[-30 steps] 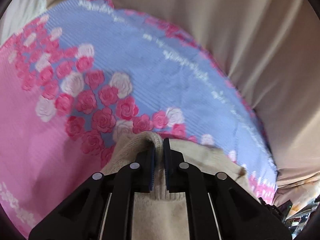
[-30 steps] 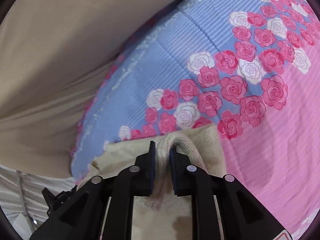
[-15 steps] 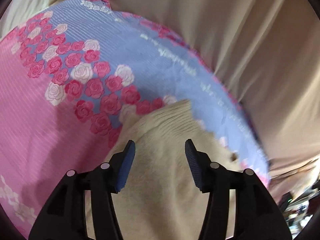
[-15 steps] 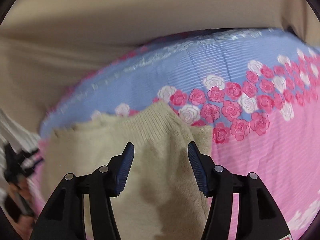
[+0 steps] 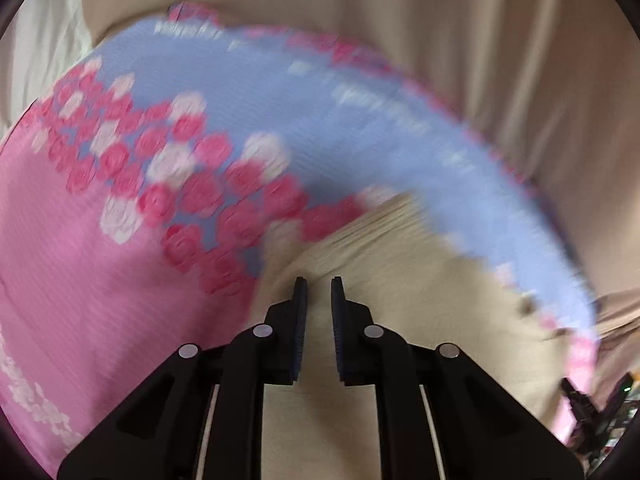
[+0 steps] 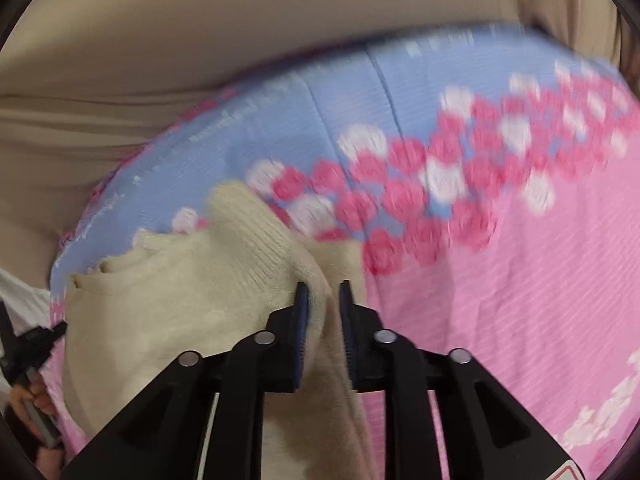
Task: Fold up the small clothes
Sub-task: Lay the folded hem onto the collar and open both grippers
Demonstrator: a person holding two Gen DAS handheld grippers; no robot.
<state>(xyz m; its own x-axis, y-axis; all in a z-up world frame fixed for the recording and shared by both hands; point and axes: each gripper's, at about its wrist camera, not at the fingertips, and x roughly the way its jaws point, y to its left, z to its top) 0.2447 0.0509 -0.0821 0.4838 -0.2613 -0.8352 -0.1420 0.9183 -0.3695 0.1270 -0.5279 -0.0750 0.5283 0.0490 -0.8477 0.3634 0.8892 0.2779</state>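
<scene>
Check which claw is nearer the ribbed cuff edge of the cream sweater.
Right. The right claw is closing right at the ribbed cuff edge of the cream sweater, knit between its pads. The left claw, also closing, hangs over plain knit, short of any ribbing.

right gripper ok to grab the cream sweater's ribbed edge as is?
Probably yes. The right gripper sits over the cream sweater, a ridge of knit between its closing fingers, nothing in the way; whether they pinch yet is unclear.
</scene>
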